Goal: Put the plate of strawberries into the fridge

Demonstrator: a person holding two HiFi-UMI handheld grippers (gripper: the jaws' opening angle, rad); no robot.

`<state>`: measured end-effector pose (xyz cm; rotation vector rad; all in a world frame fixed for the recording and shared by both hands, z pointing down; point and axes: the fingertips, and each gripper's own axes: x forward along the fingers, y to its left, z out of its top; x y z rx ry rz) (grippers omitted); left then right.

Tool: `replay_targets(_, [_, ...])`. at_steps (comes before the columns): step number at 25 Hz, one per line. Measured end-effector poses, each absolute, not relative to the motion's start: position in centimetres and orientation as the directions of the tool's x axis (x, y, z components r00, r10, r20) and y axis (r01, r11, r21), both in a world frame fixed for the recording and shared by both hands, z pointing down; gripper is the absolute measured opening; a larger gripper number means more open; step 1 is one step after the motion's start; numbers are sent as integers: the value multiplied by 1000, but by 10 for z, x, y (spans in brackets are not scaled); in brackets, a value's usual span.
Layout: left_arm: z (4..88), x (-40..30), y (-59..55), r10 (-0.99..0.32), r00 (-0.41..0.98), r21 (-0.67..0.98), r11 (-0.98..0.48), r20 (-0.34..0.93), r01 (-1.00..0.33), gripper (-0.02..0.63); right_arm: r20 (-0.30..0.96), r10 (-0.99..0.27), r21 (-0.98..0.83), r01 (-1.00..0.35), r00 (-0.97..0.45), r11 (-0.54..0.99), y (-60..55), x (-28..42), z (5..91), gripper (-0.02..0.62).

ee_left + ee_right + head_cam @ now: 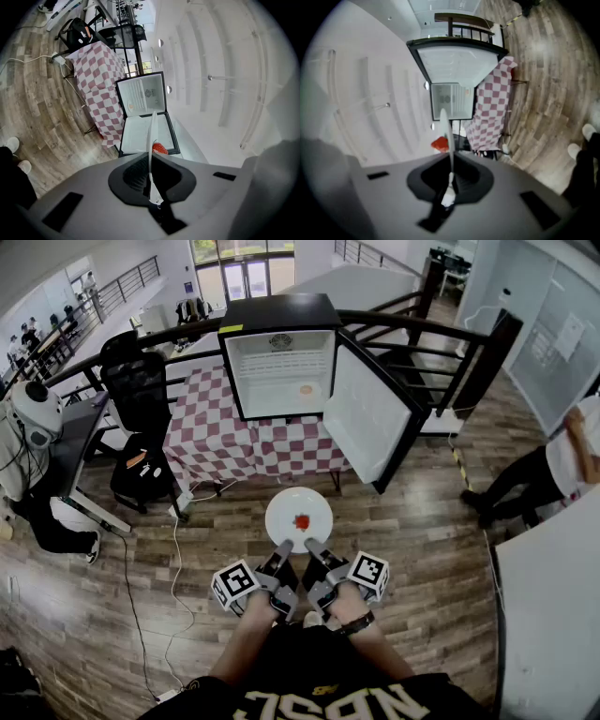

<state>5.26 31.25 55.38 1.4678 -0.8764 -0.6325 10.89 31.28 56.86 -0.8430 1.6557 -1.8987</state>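
Note:
A white plate [298, 517] with a red strawberry [302, 520] on it is held level over the wooden floor, in front of me. My left gripper [283, 548] is shut on the plate's near rim from the left, and my right gripper [312, 547] is shut on the same rim from the right. In the left gripper view the plate [152, 136] runs edge-on between the jaws, with the strawberry [159, 149] beside it. The right gripper view shows the plate [446, 136] and strawberry [440, 144] likewise. Ahead, the small black fridge [279, 357] stands on a table, its door [367, 414] swung open to the right.
The fridge's table carries a red-and-white checked cloth [244, 440]. A black office chair [141, 399] and a desk stand at left, with cables [175, 540] across the floor. A person [553, 470] stands at right beside a white tabletop [548, 615]. A black railing [422, 334] runs behind.

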Motion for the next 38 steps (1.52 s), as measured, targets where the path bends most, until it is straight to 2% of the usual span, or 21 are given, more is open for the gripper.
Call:
replay_targets(9, [570,53,319,-833,536,991,99,133,-92,34,155,-691,-983,-42,-706,-178,317,109,580,34])
replay_targets(19, [590,34,309,-827,541,988,126,153,-88,34,188,-674,-974,-45,-714,-224,308,90,601,32])
replay_targets(38, [575,-38,142,-799,595,996,68,87,-54,34,173,-753,-983,-64,-635,-172,144,20,587,34])
